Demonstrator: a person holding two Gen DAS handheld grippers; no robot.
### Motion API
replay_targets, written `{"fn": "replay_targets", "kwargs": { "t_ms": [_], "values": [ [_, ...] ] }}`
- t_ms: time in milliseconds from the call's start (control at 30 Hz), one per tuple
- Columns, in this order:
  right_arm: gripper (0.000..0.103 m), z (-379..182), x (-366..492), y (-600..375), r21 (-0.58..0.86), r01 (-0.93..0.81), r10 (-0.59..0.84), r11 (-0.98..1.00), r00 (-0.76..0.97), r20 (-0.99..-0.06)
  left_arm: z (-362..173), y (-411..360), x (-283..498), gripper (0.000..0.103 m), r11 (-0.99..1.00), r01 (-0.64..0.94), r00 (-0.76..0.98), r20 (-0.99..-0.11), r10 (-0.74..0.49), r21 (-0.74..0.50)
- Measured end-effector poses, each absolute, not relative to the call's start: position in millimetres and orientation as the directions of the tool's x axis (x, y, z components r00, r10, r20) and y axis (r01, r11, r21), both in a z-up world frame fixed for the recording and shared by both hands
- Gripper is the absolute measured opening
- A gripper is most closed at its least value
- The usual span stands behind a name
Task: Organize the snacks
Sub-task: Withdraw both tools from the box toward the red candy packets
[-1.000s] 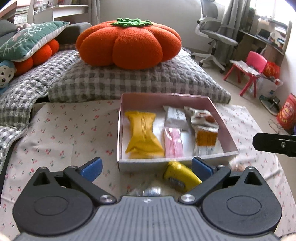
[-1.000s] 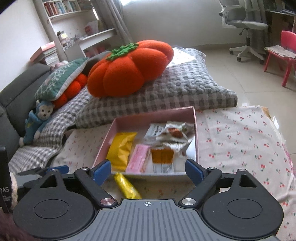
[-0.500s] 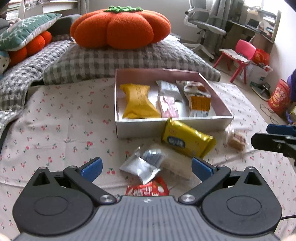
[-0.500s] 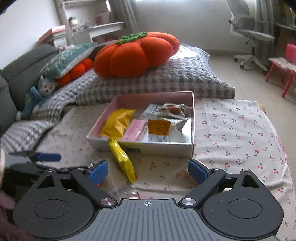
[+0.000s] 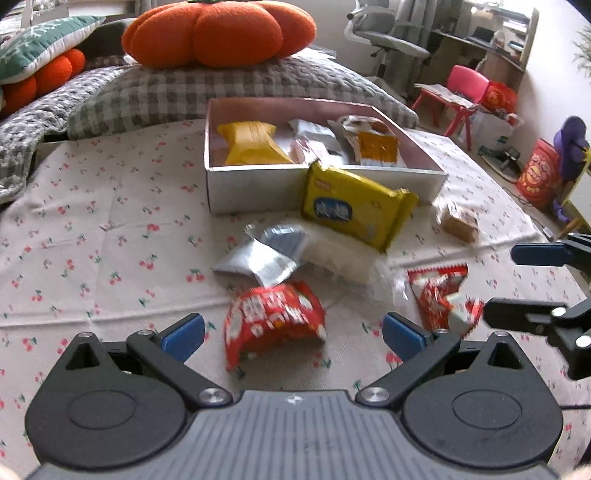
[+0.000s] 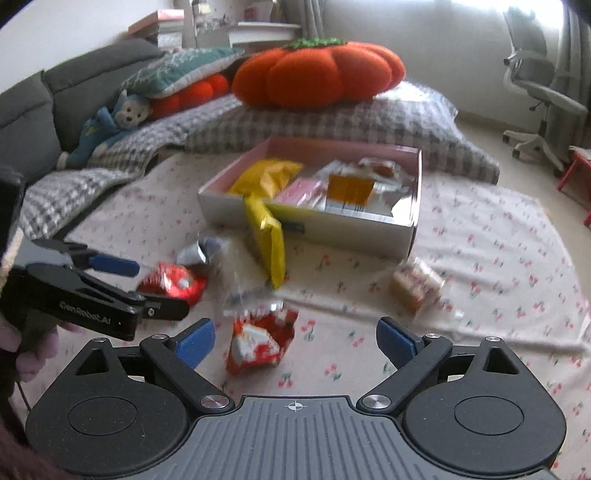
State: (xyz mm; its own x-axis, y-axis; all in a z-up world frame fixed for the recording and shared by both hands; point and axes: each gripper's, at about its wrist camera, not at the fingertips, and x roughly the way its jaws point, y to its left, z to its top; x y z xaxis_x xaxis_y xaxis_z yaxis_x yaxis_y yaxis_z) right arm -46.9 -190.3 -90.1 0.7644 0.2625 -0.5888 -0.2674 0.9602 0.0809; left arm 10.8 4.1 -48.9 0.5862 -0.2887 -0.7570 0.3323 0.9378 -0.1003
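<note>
A pink-rimmed box (image 5: 255,184) on the cherry-print cloth holds several snacks; it also shows in the right wrist view (image 6: 406,225). A yellow packet (image 5: 354,210) leans on its front wall. On the cloth lie a silver packet (image 5: 262,254), a clear packet (image 5: 340,254), two red packets (image 5: 273,321) (image 5: 439,295) and a brown snack (image 5: 458,221). My left gripper (image 5: 291,332) is open just above the near red packet. My right gripper (image 6: 295,336) is open over the other red packet (image 6: 258,339).
A grey checked cushion (image 5: 207,92) with an orange pumpkin pillow (image 5: 218,33) lies behind the box. A sofa with pillows and a plush toy (image 6: 107,125) is at the left. An office chair (image 6: 539,85) and a pink chair (image 5: 458,92) stand beyond the cloth.
Both grippers have pulled back from the box toward the near side. Loose packets in front of the box have come into view, with a red one between each gripper's fingers.
</note>
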Motion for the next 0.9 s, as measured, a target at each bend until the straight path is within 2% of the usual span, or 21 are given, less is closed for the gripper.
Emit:
{"fn": "replay_targets", "kwargs": {
  "t_ms": [333,567,700,900],
  "values": [
    [0.097,-123.0,-37.9,-171.2,0.040,-0.340,0.271,0.939,0.667,-0.694,-66.4,-4.0,6.1,0.103,0.925,0.378,0.597,-0.755,-0.271,-0.034],
    [0.099,-124.6,-34.6,-164.4,0.007,-0.344,0.253,0.939,0.677,-0.691,-65.3,-1.5,5.1,0.102,0.923,0.382,0.593,-0.752,-0.287,-0.051],
    [0.097,-124.9,-30.6,-159.7,-0.001,-0.336,0.244,0.942,0.685,-0.686,-63.3,-0.7,6.6,0.094,0.922,0.380,0.595,-0.746,-0.299,-0.067],
    [0.093,-121.2,-25.3,-152.5,-0.016,-0.334,0.235,0.943,0.696,-0.678,-59.8,3.0,9.4,0.077,0.926,0.365,0.599,-0.739,-0.308,-0.090]
  ]
}}
